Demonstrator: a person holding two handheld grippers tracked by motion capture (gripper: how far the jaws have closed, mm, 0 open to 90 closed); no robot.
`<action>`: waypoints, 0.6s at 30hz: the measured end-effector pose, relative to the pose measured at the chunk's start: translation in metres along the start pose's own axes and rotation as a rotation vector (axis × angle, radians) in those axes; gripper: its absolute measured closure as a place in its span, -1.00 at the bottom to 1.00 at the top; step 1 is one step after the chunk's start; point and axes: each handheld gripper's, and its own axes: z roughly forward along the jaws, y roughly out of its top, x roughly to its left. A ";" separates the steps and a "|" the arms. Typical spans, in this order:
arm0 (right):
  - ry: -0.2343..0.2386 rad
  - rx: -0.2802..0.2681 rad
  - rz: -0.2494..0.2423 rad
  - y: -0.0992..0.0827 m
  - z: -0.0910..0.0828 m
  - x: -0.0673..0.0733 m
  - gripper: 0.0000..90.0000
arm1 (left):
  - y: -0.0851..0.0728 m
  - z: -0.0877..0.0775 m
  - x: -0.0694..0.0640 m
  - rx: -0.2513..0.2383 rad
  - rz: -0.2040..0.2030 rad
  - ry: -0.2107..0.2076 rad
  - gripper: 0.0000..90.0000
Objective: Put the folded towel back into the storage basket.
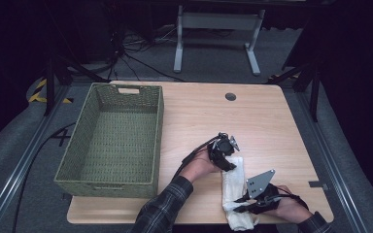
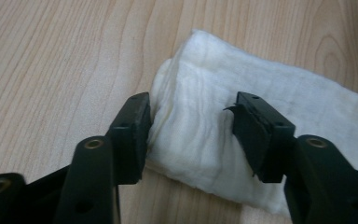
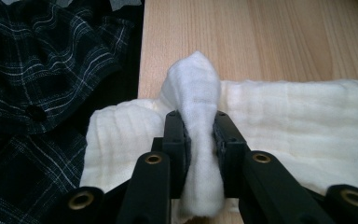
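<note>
A folded white cloth [image 1: 233,187] lies on the wooden table [image 1: 257,121] near its front edge. My left gripper [image 1: 227,162] points down at the cloth's far end. In the left gripper view its jaws stand apart astride that end of the cloth [image 2: 205,121], one pad at the folded edge, the other resting on top; the left gripper [image 2: 191,128] is open. My right gripper [image 1: 238,206] is at the cloth's near end. In the right gripper view the right gripper [image 3: 199,135] is shut on a raised pinch of the cloth [image 3: 298,121].
A green woven basket [image 1: 158,136] stands on the left half of the table, nothing inside it. A plaid sleeve [image 1: 162,208] comes in from the bottom edge. A round cable hole [image 1: 230,96] is in the table's far side.
</note>
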 end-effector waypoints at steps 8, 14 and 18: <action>0.000 -0.010 0.014 -0.001 -0.003 -0.001 0.75 | 0.000 -0.001 -0.003 0.000 0.010 -0.057 0.72; 0.004 -0.036 0.038 -0.002 -0.007 -0.003 0.76 | 0.001 -0.006 -0.007 -0.009 0.032 -0.019 0.79; -0.010 -0.066 0.055 -0.002 -0.013 -0.006 0.76 | 0.002 -0.016 -0.009 -0.051 0.028 -0.016 0.79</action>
